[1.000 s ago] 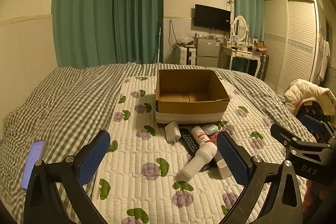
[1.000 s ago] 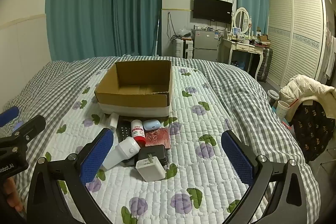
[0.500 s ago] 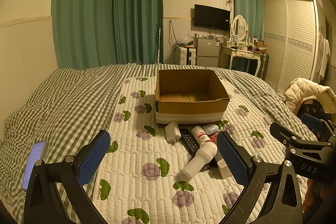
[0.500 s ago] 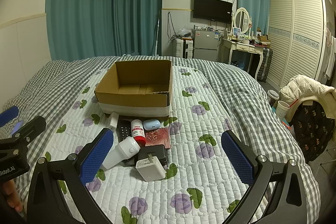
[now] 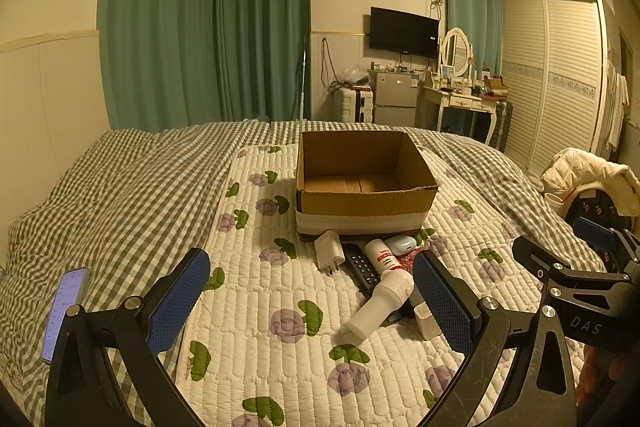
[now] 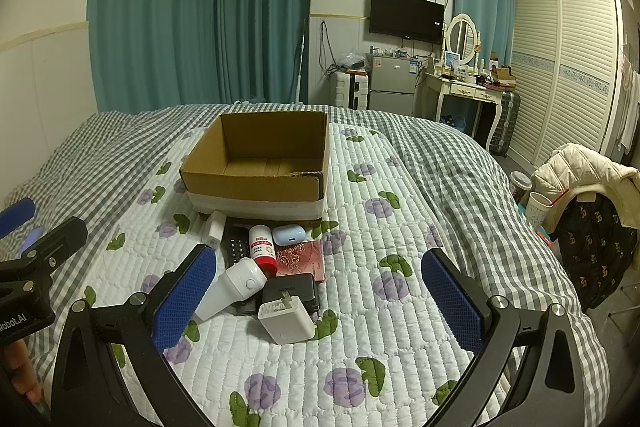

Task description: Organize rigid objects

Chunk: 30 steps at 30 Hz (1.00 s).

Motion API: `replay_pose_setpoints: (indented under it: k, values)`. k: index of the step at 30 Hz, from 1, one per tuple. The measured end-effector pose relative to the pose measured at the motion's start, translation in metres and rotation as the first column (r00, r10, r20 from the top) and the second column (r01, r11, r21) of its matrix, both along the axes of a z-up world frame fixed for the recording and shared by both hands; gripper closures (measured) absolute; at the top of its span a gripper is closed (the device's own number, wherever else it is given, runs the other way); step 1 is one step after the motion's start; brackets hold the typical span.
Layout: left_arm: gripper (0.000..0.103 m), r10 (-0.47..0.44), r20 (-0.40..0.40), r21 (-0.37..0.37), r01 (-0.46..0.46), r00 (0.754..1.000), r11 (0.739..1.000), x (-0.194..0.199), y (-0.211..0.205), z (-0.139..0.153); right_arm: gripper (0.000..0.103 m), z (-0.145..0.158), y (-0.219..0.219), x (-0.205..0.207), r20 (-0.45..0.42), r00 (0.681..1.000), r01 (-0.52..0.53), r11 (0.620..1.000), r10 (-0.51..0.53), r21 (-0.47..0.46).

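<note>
Held: nothing. Our left gripper [image 5: 308, 303] and right gripper [image 6: 320, 301] both hover spread wide, pads bare.

Landmark: cardboard box [image 6: 256, 167], open and seemingly empty, on the quilted mat [image 6: 360, 347].

Stock, all on our side of the box: small white plug [image 6: 214, 227], remote [image 6: 236, 247], red-capped bottle [image 6: 262, 247] and blue case [image 6: 289, 234] nearest it; red wallet [image 6: 300, 259], white cylinder [image 6: 232, 289], black charger [image 6: 292, 293] and white charger [image 6: 286, 319] further out.

Advice: we should take the white charger first, squarely across its flat sides, since it lies outermost.
</note>
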<state>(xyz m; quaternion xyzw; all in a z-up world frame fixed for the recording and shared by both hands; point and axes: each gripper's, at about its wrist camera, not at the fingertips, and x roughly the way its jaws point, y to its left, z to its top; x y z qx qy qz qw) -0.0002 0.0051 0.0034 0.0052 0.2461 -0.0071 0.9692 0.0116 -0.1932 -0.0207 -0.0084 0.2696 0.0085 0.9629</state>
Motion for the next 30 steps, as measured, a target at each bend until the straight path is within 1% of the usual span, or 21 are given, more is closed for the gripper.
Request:
replay_pose_setpoints:
  k: [15,21,30]
  values:
    - [0.000,0.004,-0.005,0.001,-0.004,1.000,1.000,0.0001,0.0002,-0.0044,0.000,-0.0003,-0.0005,-0.0011,-0.001,1.000,0.003,1.000,-0.003,-0.010]
    - [0.000,0.005,-0.006,-0.002,-0.005,1.000,1.000,0.0000,0.0012,-0.0061,0.000,-0.0067,0.0022,-0.0003,-0.003,1.000,-0.006,1.000,0.006,-0.024]
    - [0.000,0.005,-0.007,-0.001,-0.005,1.000,1.000,0.0001,0.0016,-0.0062,0.000,-0.0050,0.0017,-0.0009,-0.004,1.000,-0.006,1.000,0.006,-0.027]
